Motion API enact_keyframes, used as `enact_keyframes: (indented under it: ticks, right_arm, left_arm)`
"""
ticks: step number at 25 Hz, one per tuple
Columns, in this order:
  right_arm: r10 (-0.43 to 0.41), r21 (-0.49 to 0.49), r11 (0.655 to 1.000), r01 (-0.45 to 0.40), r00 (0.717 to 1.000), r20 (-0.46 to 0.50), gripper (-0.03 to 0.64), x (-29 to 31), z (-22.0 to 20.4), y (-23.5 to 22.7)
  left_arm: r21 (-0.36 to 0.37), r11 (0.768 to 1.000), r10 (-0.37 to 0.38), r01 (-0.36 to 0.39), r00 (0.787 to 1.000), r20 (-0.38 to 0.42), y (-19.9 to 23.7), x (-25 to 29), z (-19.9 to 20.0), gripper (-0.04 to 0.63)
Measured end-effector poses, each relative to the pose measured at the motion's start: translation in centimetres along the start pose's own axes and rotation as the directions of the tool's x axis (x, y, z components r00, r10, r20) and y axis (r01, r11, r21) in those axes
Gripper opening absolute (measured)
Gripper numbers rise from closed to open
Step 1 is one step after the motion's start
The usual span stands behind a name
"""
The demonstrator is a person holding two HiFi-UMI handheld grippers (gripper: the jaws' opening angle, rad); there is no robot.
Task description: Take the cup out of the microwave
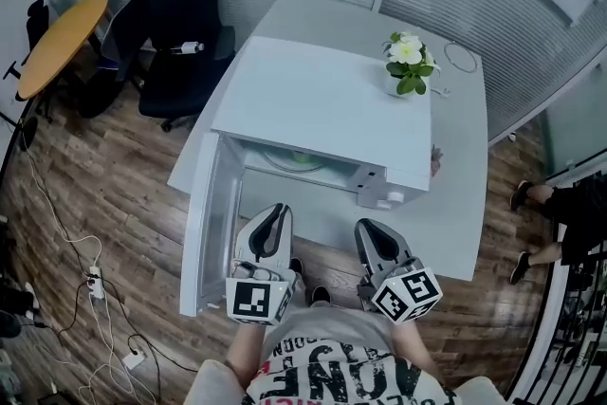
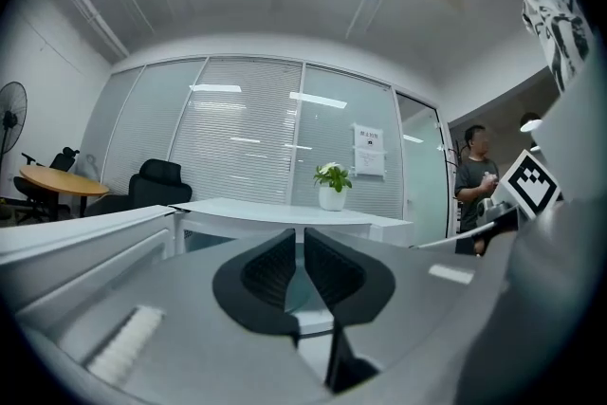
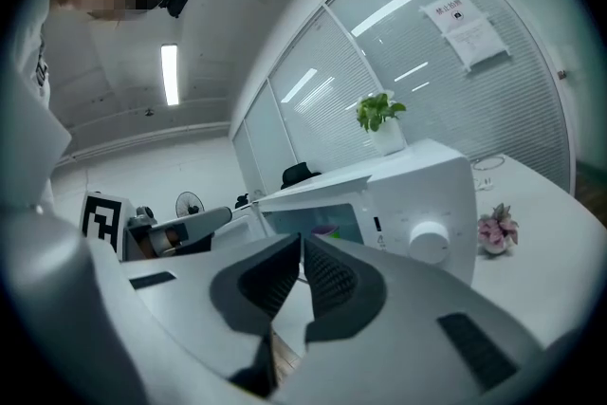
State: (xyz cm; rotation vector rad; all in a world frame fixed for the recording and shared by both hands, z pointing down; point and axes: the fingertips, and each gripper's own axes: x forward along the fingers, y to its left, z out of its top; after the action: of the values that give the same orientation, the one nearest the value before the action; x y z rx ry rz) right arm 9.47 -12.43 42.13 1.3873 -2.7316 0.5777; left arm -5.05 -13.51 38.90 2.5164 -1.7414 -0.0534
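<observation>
The white microwave (image 1: 322, 100) stands on a white table (image 1: 465, 204), its door (image 1: 204, 223) swung open to the left. Inside the cavity lies a pale green round shape (image 1: 294, 158); in the right gripper view a small green and purple thing (image 3: 325, 230) shows in there, and I cannot tell whether it is the cup. My left gripper (image 1: 277, 211) (image 2: 299, 232) is in front of the opening, its jaws together with nothing between them. My right gripper (image 1: 368, 228) (image 3: 302, 240) is beside it, below the control knob (image 3: 429, 240), shut and holding nothing.
A potted plant (image 1: 410, 62) stands behind the microwave and a small pink flower (image 3: 495, 230) lies at its right. A black office chair (image 1: 180, 5) and a round wooden table (image 1: 62, 43) are at the far left. A person (image 1: 560, 213) stands at the right. Cables (image 1: 95, 280) run over the floor.
</observation>
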Motion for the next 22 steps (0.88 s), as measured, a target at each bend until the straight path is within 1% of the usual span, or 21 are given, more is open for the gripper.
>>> enact_keyframes:
  ticks: [6,13,22]
  right_arm:
    - [-0.026,0.003,1.000,0.026,1.000,-0.002,0.021,2.7,0.1,0.3]
    - [-0.075,0.021,0.997,0.075,0.997,0.008,0.021,4.3,0.0,0.4]
    - [-0.089,0.014,0.996,0.089,0.996,-0.002,0.021,5.1,-0.1,0.5]
  left_arm:
    - [-0.023,0.999,-0.031,0.031,0.999,0.012,2.5,2.1,0.2,0.040]
    - [-0.037,0.995,-0.093,0.093,0.996,0.007,3.5,3.3,0.0,0.040]
    - [-0.047,0.994,-0.101,0.100,0.995,-0.010,4.6,3.8,-0.9,0.040]
